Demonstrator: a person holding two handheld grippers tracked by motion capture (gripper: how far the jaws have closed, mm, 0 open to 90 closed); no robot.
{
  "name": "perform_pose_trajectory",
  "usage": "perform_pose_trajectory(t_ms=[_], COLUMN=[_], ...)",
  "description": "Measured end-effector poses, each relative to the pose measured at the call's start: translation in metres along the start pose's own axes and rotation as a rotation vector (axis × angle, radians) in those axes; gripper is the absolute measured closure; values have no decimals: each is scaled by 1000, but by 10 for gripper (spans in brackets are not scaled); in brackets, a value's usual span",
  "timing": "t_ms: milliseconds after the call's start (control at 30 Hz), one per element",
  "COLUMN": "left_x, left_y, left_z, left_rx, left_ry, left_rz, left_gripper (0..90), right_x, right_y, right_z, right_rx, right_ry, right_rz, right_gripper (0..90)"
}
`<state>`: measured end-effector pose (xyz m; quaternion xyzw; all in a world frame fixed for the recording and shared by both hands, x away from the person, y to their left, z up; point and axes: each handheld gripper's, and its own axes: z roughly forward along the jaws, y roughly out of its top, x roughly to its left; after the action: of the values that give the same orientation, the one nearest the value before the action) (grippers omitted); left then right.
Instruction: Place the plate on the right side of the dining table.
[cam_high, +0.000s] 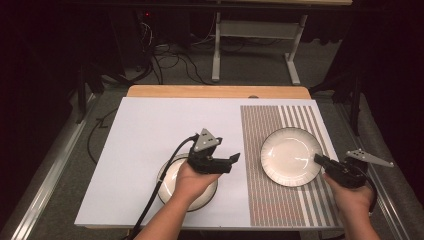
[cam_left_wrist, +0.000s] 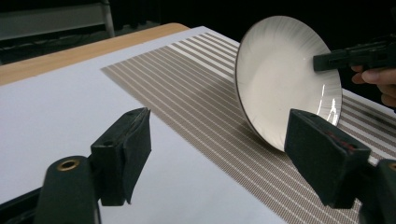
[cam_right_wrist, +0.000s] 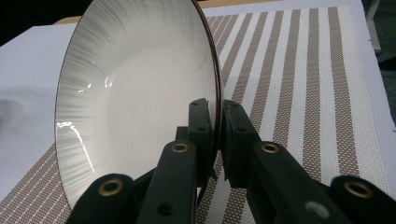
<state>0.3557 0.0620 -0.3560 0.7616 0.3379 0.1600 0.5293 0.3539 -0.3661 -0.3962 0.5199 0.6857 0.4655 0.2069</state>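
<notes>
Lower centre, left gripper (cam_high: 231, 161) hovers wide open over the near plate (cam_high: 170, 177), while at right the right gripper (cam_high: 320, 160) pinches the mat plate's (cam_high: 290, 156) rim, so I'd lift slowly and level.

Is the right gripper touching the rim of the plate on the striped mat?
Touching. In the right gripper view, the right gripper has its two jaws closed on the rim of the plate, one on each side, above the striped mat.
</notes>
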Motion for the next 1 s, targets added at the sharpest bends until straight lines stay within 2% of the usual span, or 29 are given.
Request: perform_pose_trajectory(t_ms=[233, 567, 700, 833, 1000], left_x=[19, 40, 49, 54, 62], left_y=[-12, -33, -44, -51, -62], left_z=[-35, -81, -105, -123, -144], left_rx=[-35, -67, -83, -104, -150], left_ry=[70, 129, 159, 187, 198], left_rz=[-9, -21, -25, -27, -67], left_gripper=[149, 16, 0, 0, 0], right_x=[0, -2, -3, -4, -6], right_y=[1, 3, 3, 4, 5], right_z=[2, 7, 9, 11, 15], right_rx=[11, 32, 38, 44, 62], right_ry=[-3, -14, -17, -17, -20], right_rz=[10, 25, 26, 33, 50], right_gripper=[855, 847, 845, 845, 841])
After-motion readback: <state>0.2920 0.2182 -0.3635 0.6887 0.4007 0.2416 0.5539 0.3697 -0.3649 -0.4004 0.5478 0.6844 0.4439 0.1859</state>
